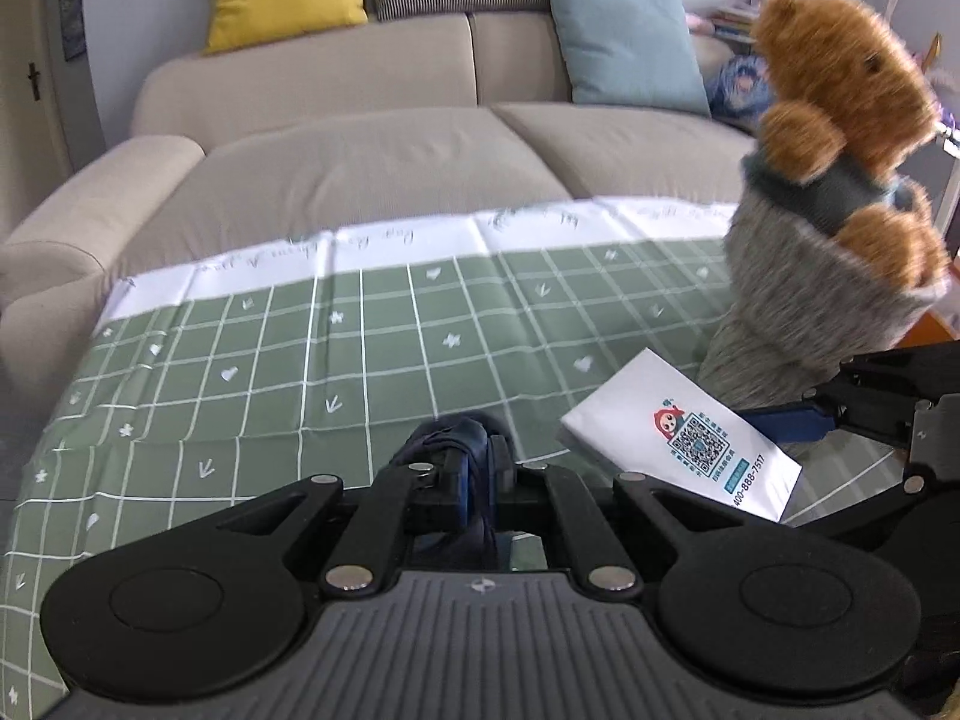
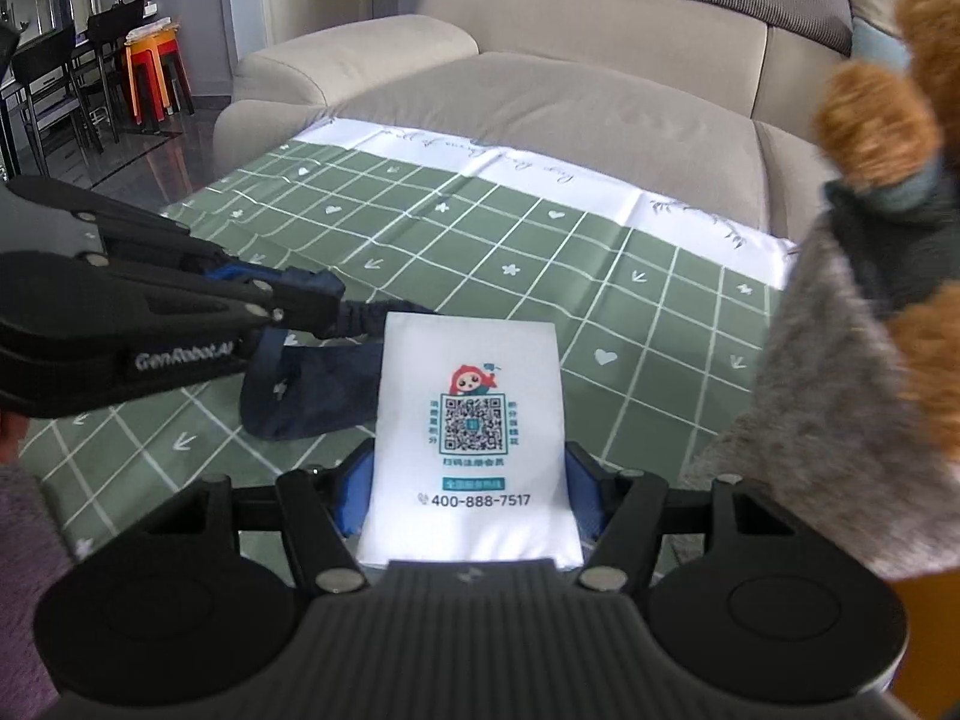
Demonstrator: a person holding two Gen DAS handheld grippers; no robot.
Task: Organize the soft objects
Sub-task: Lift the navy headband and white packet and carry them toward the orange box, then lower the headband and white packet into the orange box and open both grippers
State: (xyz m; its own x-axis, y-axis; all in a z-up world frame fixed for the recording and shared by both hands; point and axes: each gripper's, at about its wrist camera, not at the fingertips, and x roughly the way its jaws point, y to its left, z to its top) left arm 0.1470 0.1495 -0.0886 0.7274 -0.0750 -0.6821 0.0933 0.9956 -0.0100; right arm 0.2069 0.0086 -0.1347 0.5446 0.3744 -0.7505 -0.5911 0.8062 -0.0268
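Two soft things held: a dark blue cloth pouch [image 2: 312, 390] and a white tissue pack [image 2: 474, 438]
Pouch: hanging from the left gripper [image 1: 474, 468], low over the green checked cloth [image 2: 540, 276]
Left gripper: jaws pinched tight on the pouch's fabric
Tissue pack: between the right gripper [image 2: 468, 498] fingers, above the cloth
Right gripper: jaws wide, pads against the pack's sides
Teddy bear [image 1: 840, 90]: upright at the cloth's right edge
Sofa [image 1: 360, 168]: behind the cloth
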